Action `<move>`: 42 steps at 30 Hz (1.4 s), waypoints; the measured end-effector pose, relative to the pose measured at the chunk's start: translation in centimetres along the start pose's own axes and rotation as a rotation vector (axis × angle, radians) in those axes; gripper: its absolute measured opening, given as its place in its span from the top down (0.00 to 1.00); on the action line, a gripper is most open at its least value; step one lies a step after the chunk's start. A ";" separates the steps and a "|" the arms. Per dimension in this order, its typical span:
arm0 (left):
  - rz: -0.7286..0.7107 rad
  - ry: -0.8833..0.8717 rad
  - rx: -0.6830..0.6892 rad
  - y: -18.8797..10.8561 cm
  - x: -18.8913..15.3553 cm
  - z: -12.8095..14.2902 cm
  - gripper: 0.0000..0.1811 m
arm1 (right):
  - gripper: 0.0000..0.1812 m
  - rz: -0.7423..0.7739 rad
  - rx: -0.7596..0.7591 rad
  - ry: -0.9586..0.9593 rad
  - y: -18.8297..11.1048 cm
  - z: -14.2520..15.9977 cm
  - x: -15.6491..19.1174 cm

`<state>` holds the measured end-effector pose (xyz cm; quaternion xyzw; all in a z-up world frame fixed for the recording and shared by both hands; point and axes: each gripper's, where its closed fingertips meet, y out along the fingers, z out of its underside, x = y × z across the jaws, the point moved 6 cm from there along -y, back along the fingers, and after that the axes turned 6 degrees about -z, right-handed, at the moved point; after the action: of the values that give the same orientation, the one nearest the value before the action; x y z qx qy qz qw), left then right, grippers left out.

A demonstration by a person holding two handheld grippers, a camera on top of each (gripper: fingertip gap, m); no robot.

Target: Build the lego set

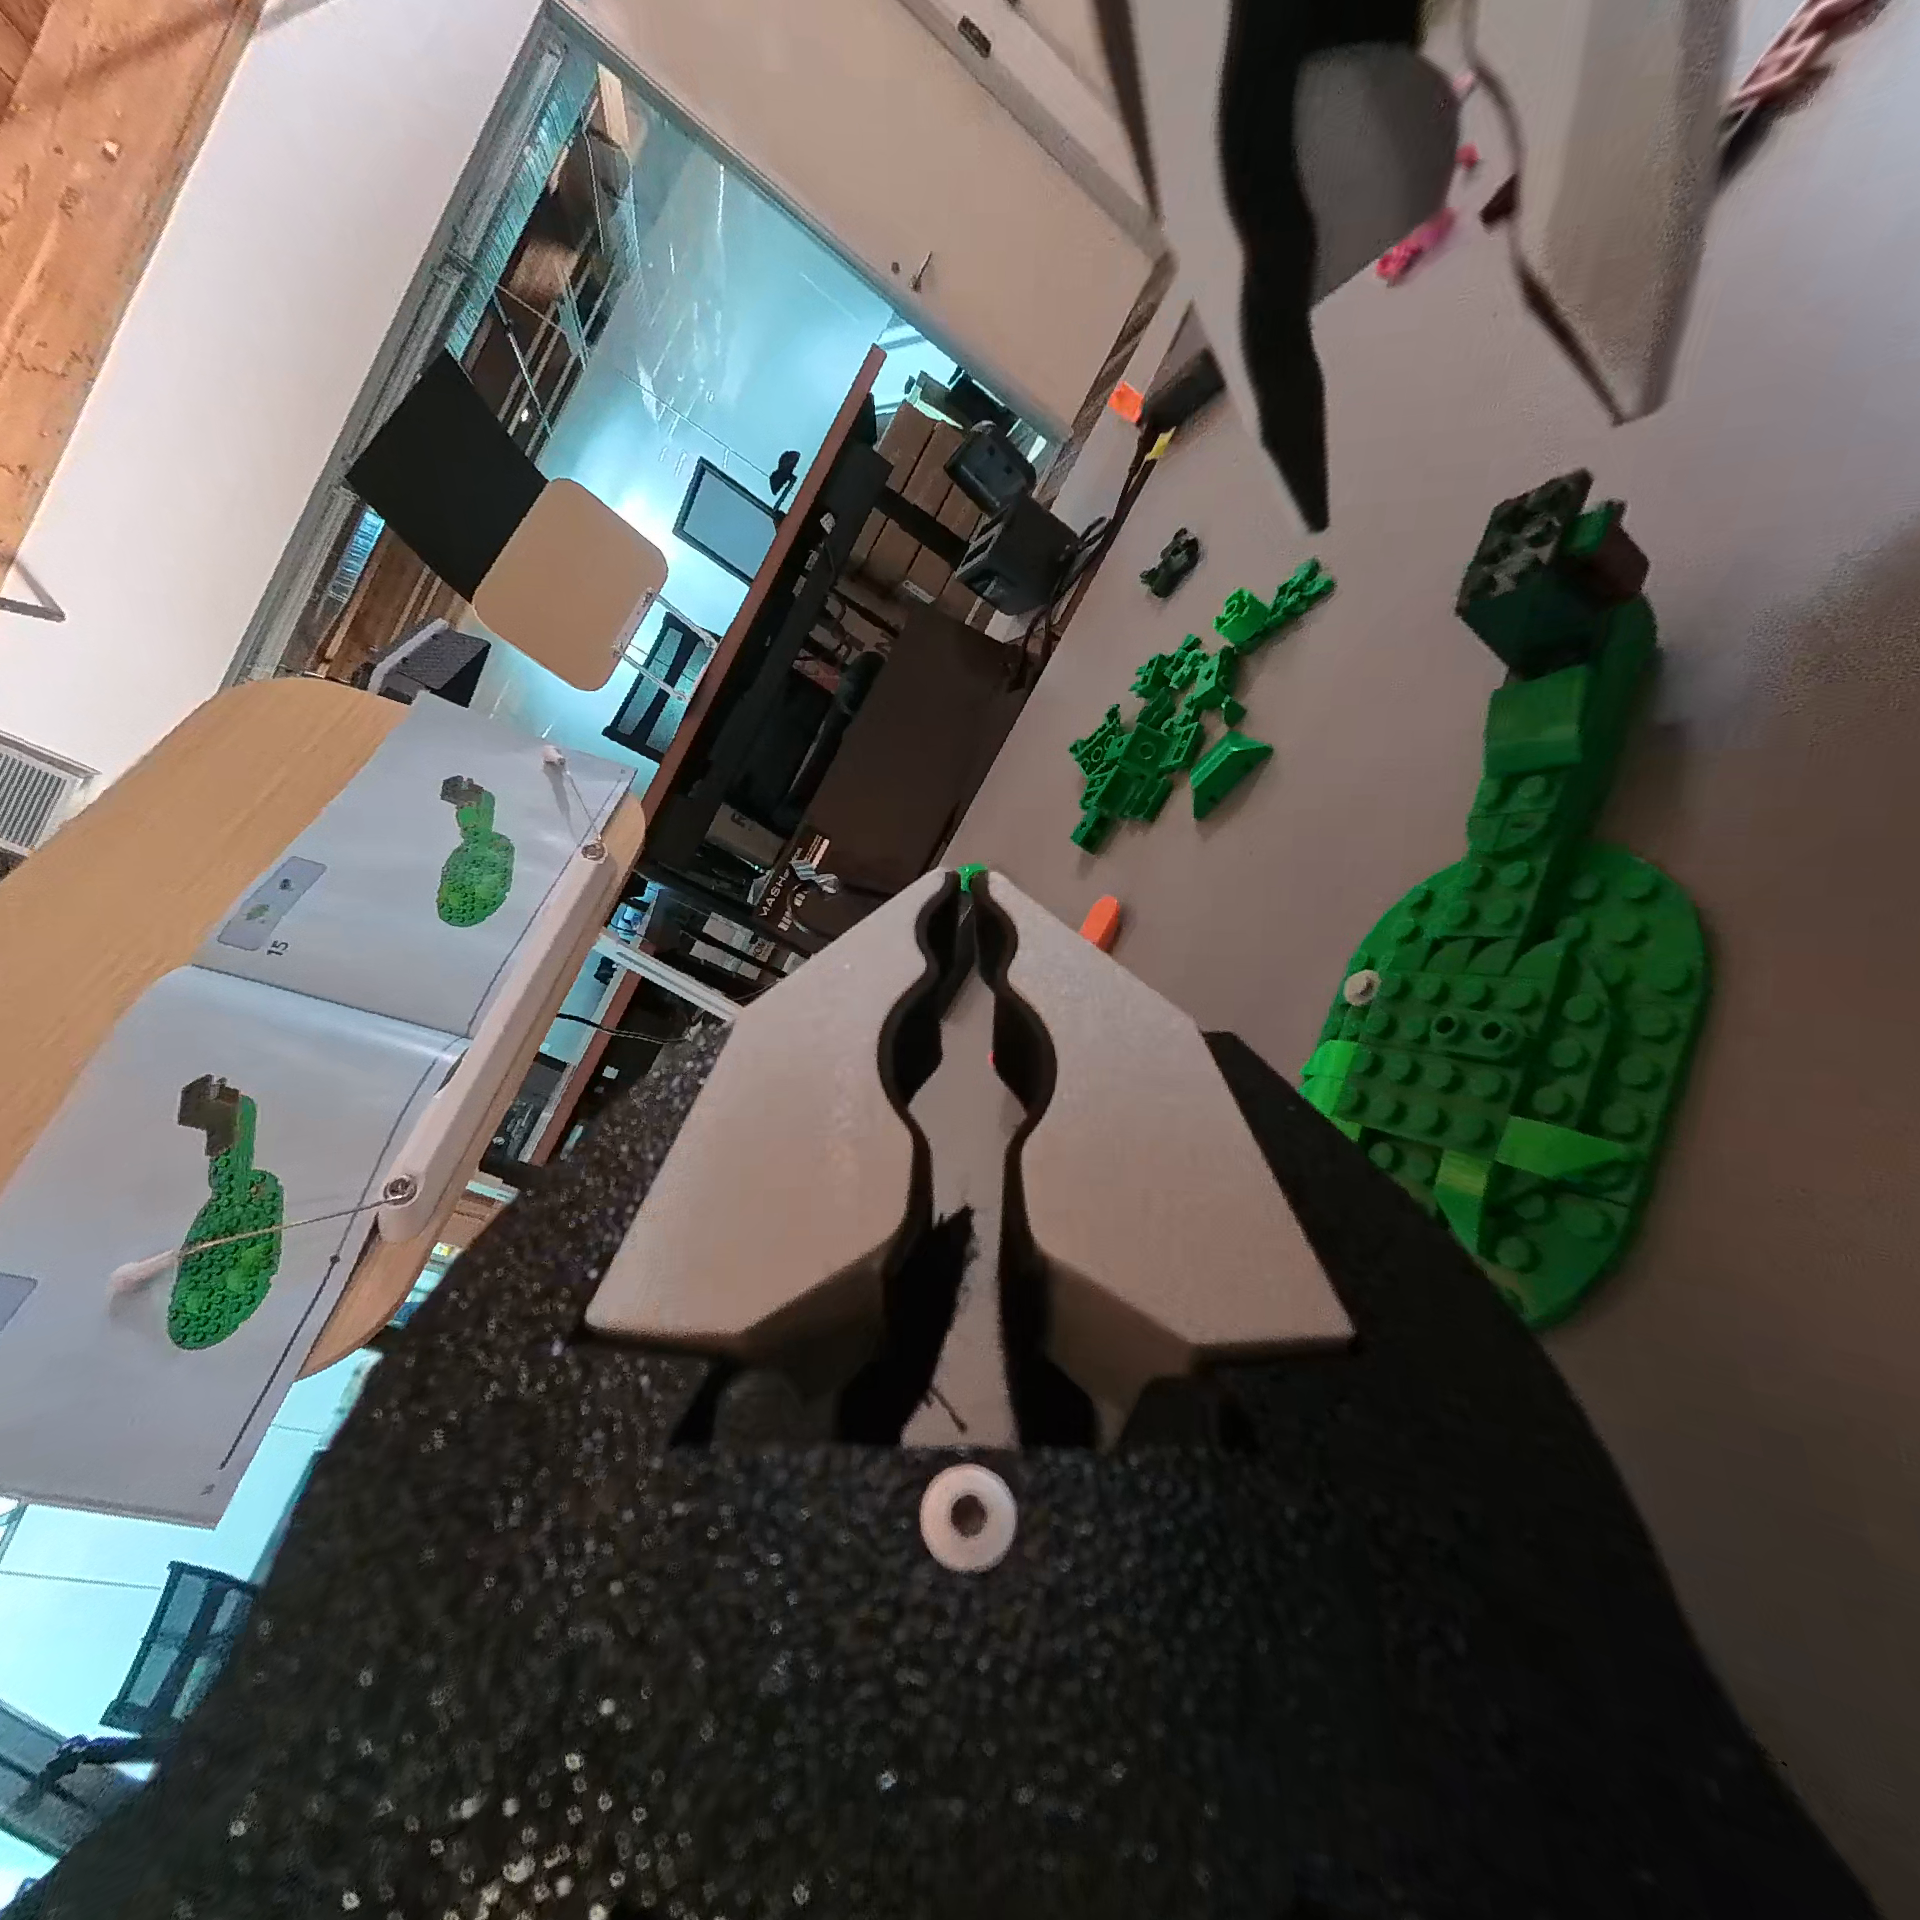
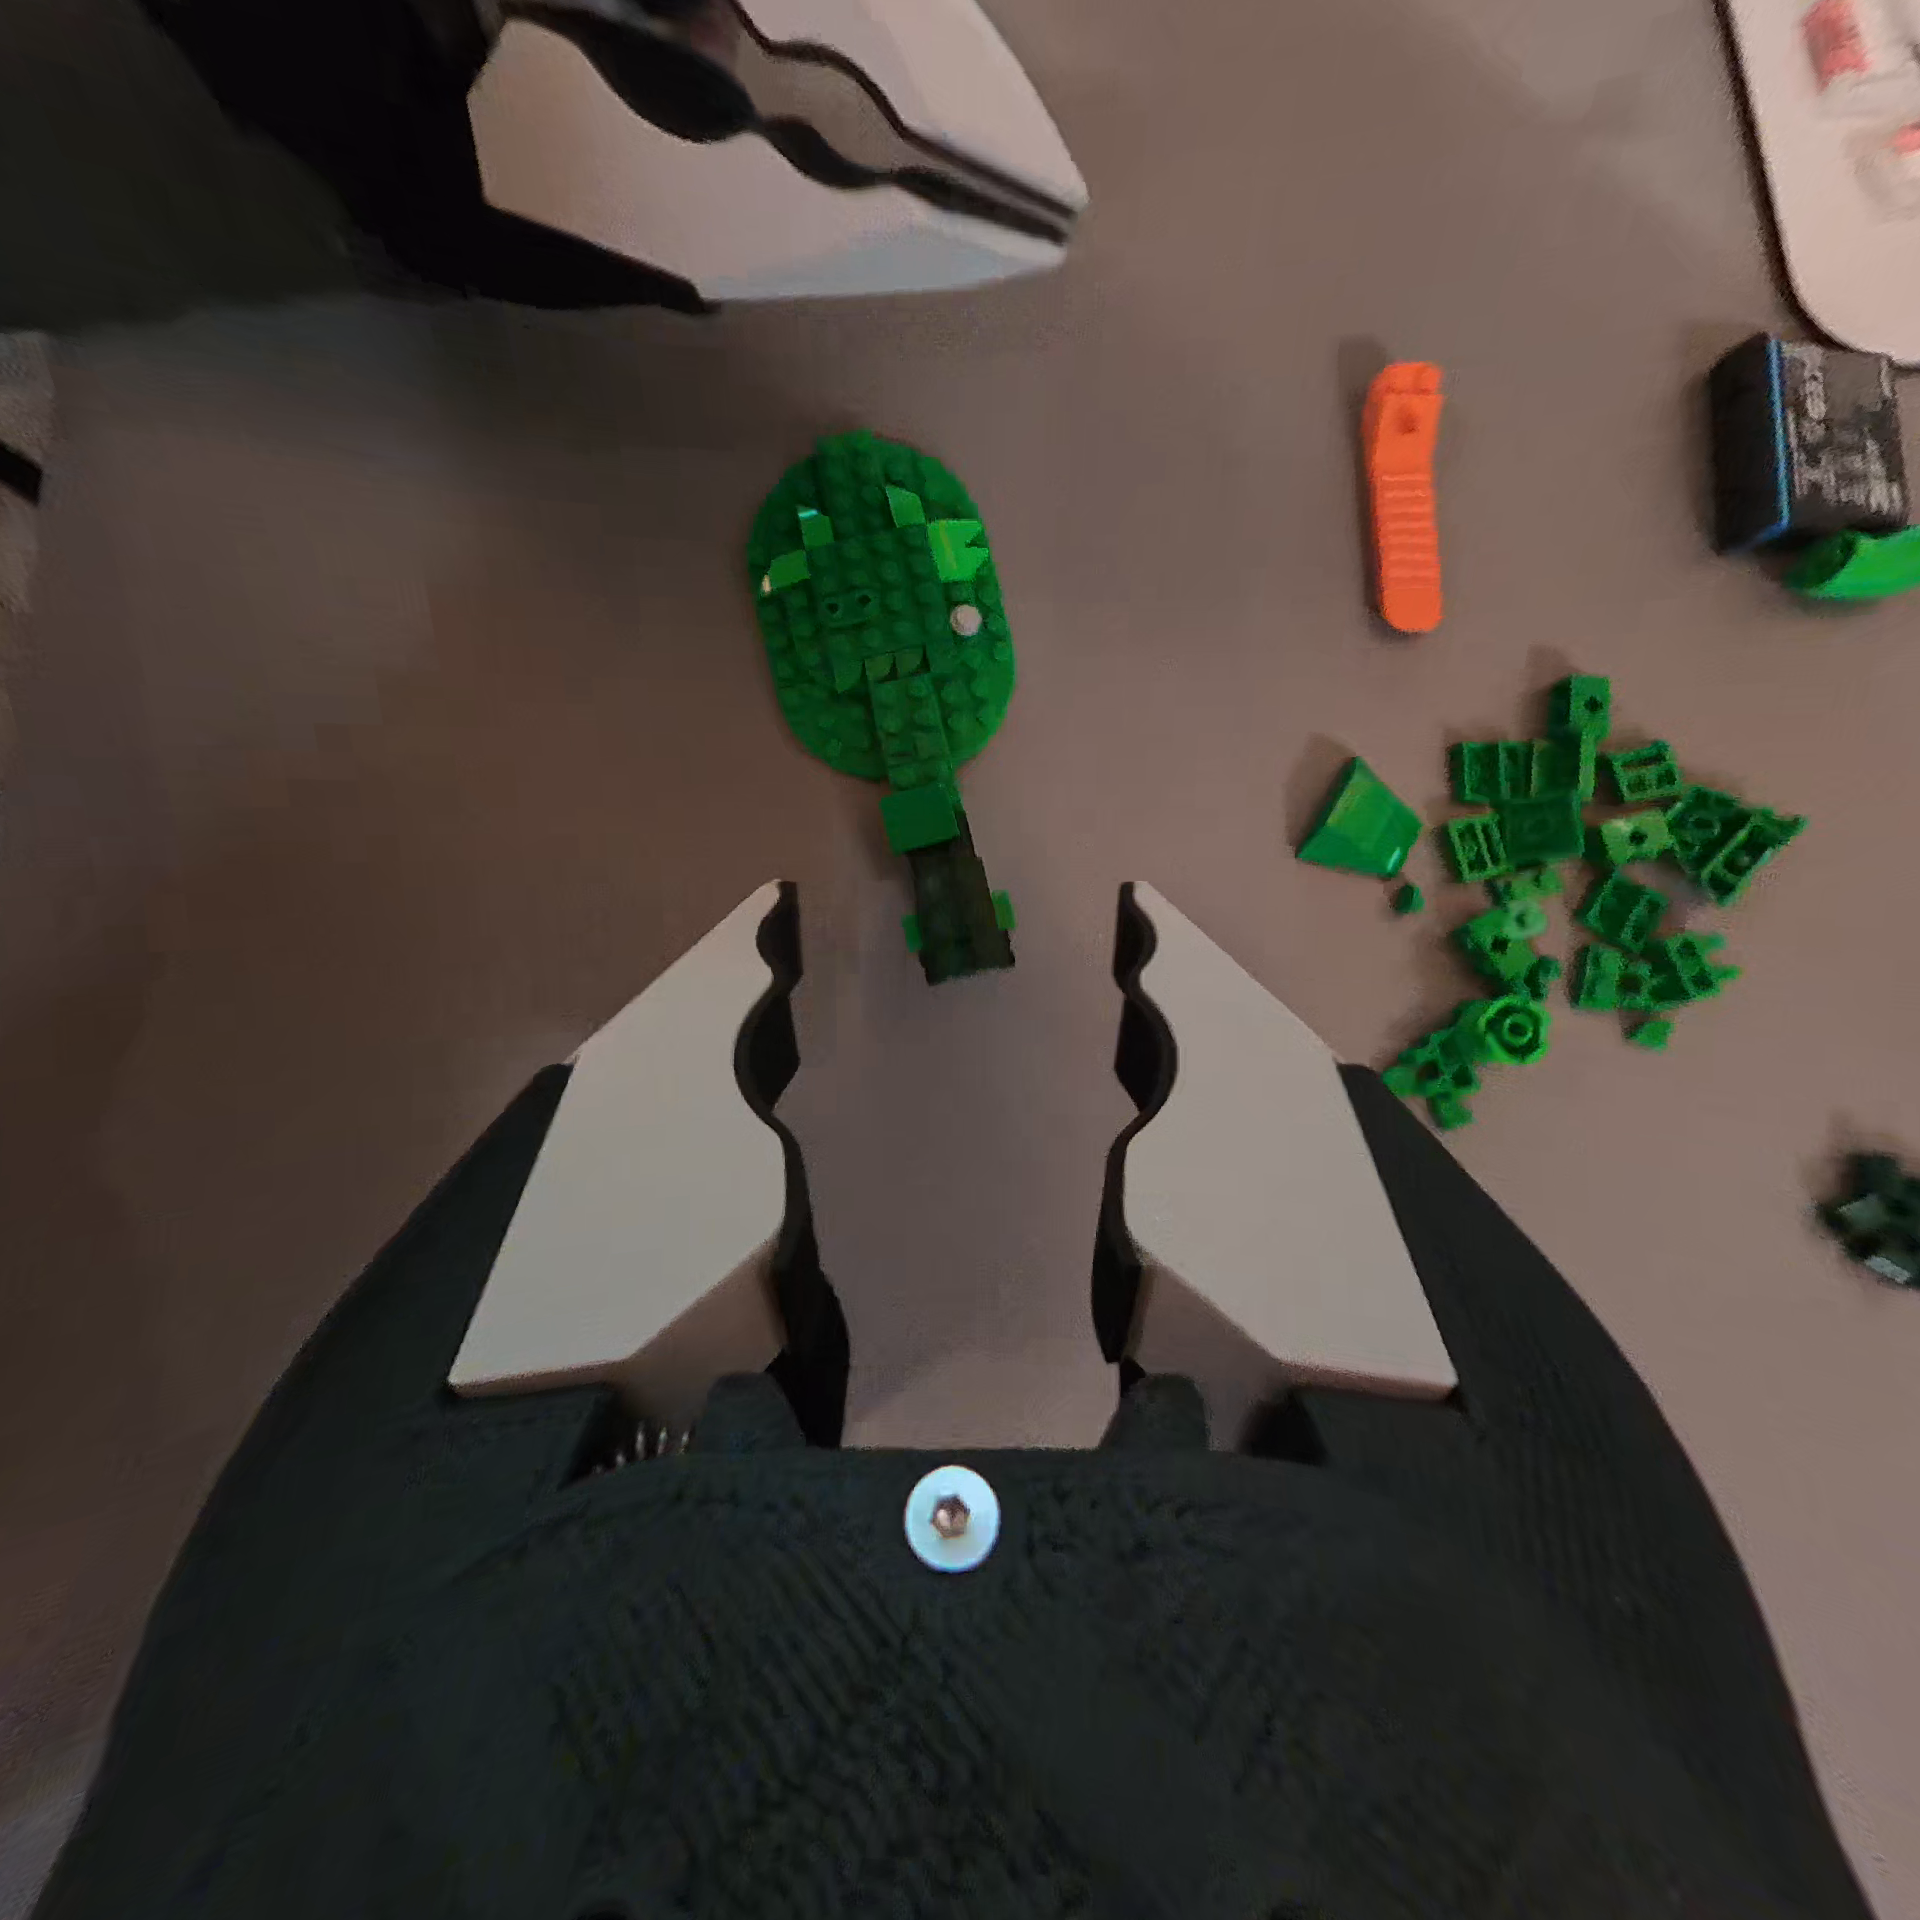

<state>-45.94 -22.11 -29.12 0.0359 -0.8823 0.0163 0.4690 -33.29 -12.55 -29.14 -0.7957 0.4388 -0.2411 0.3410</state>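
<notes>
The green lego build (image 2: 883,623), an oval studded plate with a dark stem, lies flat on the grey table just ahead of my right gripper (image 2: 956,904). That gripper is open and empty, hovering above the stem end. My left gripper (image 1: 968,883) is shut on a small green lego piece (image 1: 971,875) that barely peeks out at its tips, and it is held off the table to the left of the build (image 1: 1538,1039). The left gripper also shows in the right wrist view (image 2: 1070,213). The right gripper shows at the top of the left wrist view (image 1: 1475,468).
A pile of loose green pieces (image 2: 1579,883) lies right of the build, with an orange brick separator (image 2: 1403,499), a black box (image 2: 1808,457), some dark green pieces (image 2: 1870,1216) and a white tray (image 2: 1849,156). An instruction booklet on a stand (image 1: 312,1039) stands beyond the table. My hands' fingertips stand some 11 cm from each other.
</notes>
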 end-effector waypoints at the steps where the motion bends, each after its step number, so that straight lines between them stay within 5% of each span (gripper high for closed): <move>1: 0.002 -0.007 -0.002 0.0 0.0 0.0 1.00 | 0.64 0.005 -0.028 0.016 0.0 0.8 0.0; 8: 0.024 -0.051 -0.021 0.0 -0.2 -0.3 1.00 | 0.63 -0.009 -0.156 0.004 2.2 3.8 0.5; 29: 0.063 -0.190 -0.040 0.2 -0.8 -0.9 1.00 | 0.85 -0.142 -0.185 0.004 4.5 3.4 -1.2; 36: 0.287 -0.139 -0.221 -1.0 -3.4 -3.5 0.90 | 0.85 -0.178 -0.204 0.049 4.4 3.4 -1.3; 42: 0.360 -0.056 -0.227 -1.4 -4.6 -4.1 0.87 | 0.85 -0.164 -0.209 0.033 4.3 3.3 -1.1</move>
<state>-39.88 -23.06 -30.63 -0.1750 -0.8832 -0.0009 0.4351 -33.87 -12.11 -34.66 -0.8561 0.4004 -0.2342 0.2281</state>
